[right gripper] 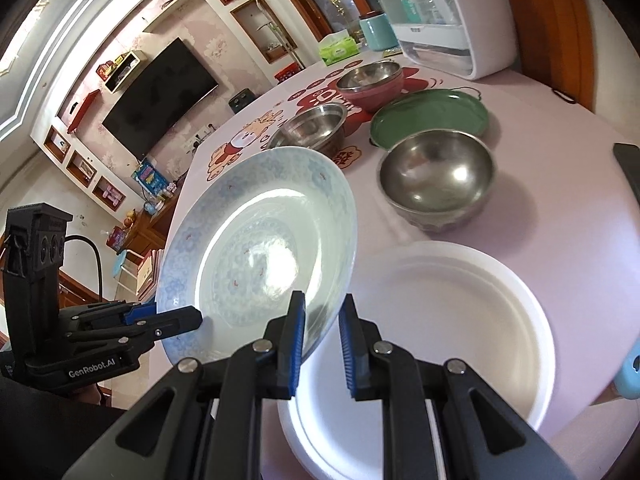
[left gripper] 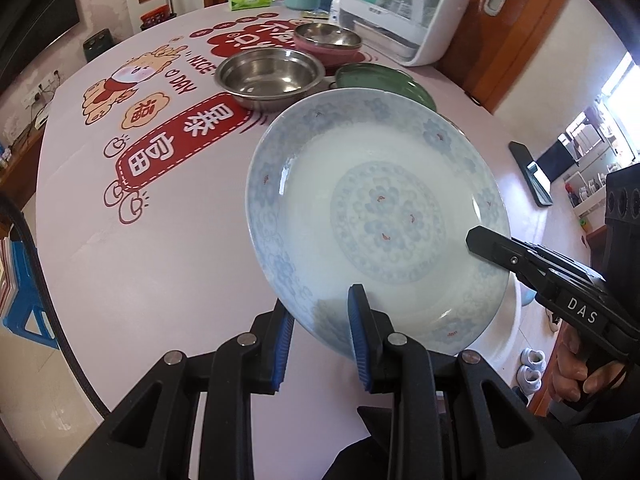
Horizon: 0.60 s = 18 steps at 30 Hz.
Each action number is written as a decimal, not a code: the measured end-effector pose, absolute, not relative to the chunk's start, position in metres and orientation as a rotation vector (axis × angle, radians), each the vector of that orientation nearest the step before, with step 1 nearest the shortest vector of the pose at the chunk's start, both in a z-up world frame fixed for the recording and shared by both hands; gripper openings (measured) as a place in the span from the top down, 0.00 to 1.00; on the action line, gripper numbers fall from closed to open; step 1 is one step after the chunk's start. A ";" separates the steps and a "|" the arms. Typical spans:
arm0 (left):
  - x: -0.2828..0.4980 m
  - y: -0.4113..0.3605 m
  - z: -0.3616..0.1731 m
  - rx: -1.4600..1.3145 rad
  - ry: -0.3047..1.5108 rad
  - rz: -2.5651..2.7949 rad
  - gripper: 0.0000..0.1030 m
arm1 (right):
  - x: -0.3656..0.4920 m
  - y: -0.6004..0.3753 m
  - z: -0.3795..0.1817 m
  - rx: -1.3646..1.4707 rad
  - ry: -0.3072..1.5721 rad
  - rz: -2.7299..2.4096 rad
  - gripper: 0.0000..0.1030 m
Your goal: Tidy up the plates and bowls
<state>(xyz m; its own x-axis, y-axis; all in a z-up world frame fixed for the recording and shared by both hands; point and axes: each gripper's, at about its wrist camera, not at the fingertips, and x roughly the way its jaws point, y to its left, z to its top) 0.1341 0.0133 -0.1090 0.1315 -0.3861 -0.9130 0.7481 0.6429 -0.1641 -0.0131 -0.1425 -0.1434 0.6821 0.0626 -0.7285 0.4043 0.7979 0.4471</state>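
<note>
The left tool (left gripper: pixel 320 336) and right tool (right gripper: pixel 322 336) each clench opposite rim edges of the blue-patterned plate (left gripper: pixel 376 216), likely sharing its weight; it hangs tilted above the tabletop (left gripper: pixel 160 264), left of the white plate (right gripper: pixel 460 328). Readable writing: "GenRobot.AI", "DAS", "NICE DAY".

Your pink surface (right gripper: pixel 560 152) carries steel bowls (right gripper: pixel 436 178), a green plate (right gripper: pixel 432 120) and a white plate (right gripper: pixel 440 320).
</note>
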 end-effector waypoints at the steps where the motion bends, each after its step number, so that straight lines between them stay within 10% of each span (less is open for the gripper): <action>1: 0.129 0.012 -0.108 0.375 1.172 -0.856 0.76 | -0.017 -0.143 -0.142 0.632 0.809 -0.210 0.84; 18: 0.067 -0.013 -0.111 0.351 1.212 -0.893 0.76 | -0.080 -0.166 -0.137 0.621 0.843 -0.255 0.84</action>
